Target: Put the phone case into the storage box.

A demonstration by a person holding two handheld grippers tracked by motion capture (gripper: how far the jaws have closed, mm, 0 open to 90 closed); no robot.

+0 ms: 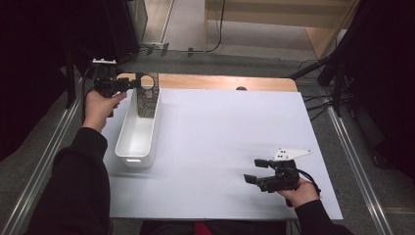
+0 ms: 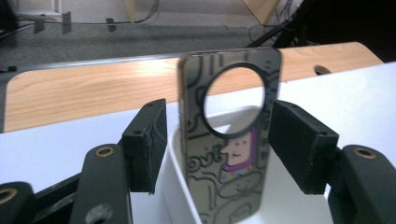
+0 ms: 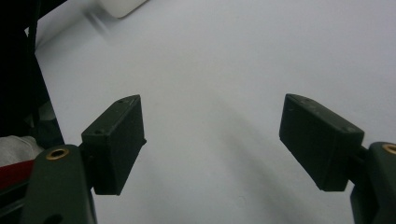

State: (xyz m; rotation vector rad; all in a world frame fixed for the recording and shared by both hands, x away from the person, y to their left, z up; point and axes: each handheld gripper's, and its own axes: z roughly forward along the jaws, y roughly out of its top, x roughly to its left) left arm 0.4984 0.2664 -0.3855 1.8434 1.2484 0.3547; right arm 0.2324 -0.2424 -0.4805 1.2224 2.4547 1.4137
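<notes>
One phone case (image 2: 229, 140), flat, rounded corners, glossy, dark cartoon line print with a purple patch and a large round cutout near its top. It stands upright in the far end of one white plastic bin (image 1: 137, 134), long and narrow, smooth-walled.

Two claws, black, blocky pads. Left claw (image 2: 217, 142): jaws apart, straddling the case with a gap on either side. Right claw (image 3: 212, 147): jaws wide apart, nothing between, over bare white surface (image 1: 220, 142), matte; wood strip along its far edge.
</notes>
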